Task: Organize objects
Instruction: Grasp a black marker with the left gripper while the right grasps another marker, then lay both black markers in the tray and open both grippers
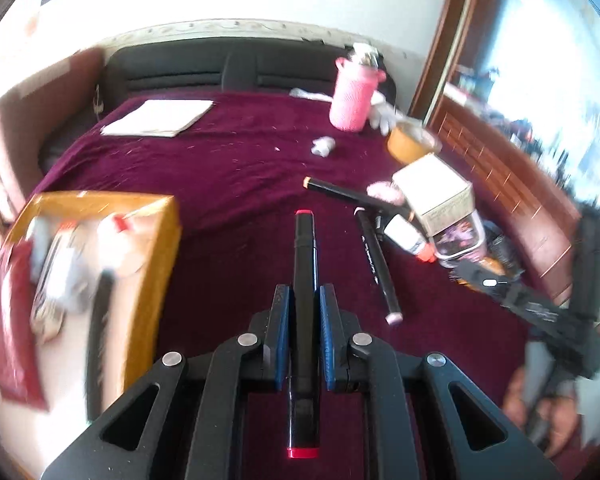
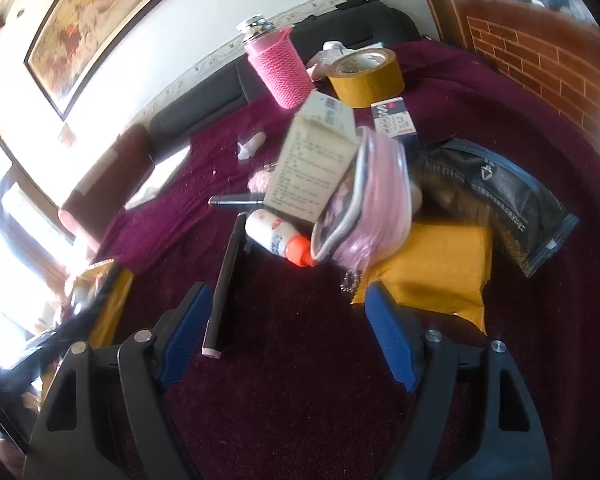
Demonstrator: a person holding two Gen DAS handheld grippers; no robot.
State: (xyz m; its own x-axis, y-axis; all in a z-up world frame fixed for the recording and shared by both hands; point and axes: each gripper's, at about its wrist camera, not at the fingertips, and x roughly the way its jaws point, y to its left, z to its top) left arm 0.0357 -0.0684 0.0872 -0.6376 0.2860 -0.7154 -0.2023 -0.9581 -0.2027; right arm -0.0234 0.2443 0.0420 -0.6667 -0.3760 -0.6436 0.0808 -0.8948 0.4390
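My left gripper [image 1: 304, 292] is shut on a black marker with red ends [image 1: 305, 264], held lengthwise between the blue pads above the maroon cloth. A yellow box [image 1: 156, 248] with several items inside lies at the left. Two more black markers [image 1: 376, 264] [image 1: 348, 194] lie on the cloth to the right, beside a small white bottle with an orange cap [image 1: 408, 238]. My right gripper [image 2: 288, 300] stands open over the cloth with nothing between its fingers; a black marker [image 2: 224, 280] lies just inside its left finger. The white bottle [image 2: 278, 238] is ahead of it.
A cardboard carton [image 2: 316, 160] leans on a pink pouch [image 2: 372, 208]. Behind stand a pink-sleeved bottle [image 2: 280, 68] and a tape roll [image 2: 366, 72]. A yellow envelope [image 2: 436, 272] and dark bag [image 2: 492, 200] lie right. White papers [image 1: 156, 118] lie far left. The other gripper's black body [image 1: 540, 312] is at the right.
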